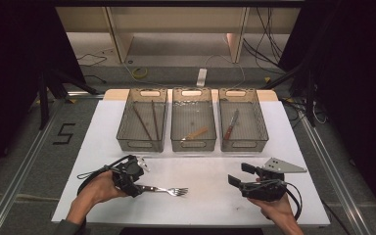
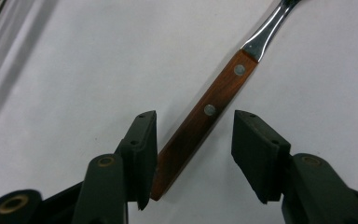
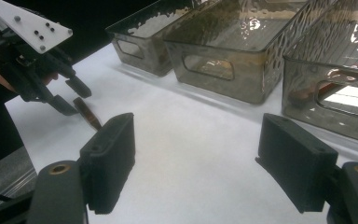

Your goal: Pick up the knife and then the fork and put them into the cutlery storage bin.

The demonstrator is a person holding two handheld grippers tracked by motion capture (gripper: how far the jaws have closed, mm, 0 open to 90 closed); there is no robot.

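Observation:
A fork (image 1: 169, 189) with a brown wooden handle (image 2: 205, 116) lies on the white mat (image 1: 215, 205), tines pointing right. My left gripper (image 1: 139, 188) is down at the handle end, its jaws on either side of the wood. In the left gripper view (image 2: 196, 116) the left pad sits against the handle and the right pad stands off it with a gap. My right gripper (image 1: 240, 175) rests open over the mat at the right, with nothing between its jaws (image 3: 198, 126). The right gripper view also shows the left gripper (image 3: 70, 95) over the handle (image 3: 88, 114).
Three clear bins stand in a row at the back of the mat. The left bin (image 1: 141, 145) holds two dark chopsticks (image 1: 147, 120), the middle bin (image 1: 193, 145) a light wooden utensil (image 1: 196, 133), and the right bin (image 1: 245, 145) a knife (image 1: 231, 125). Dark floor surrounds the mat.

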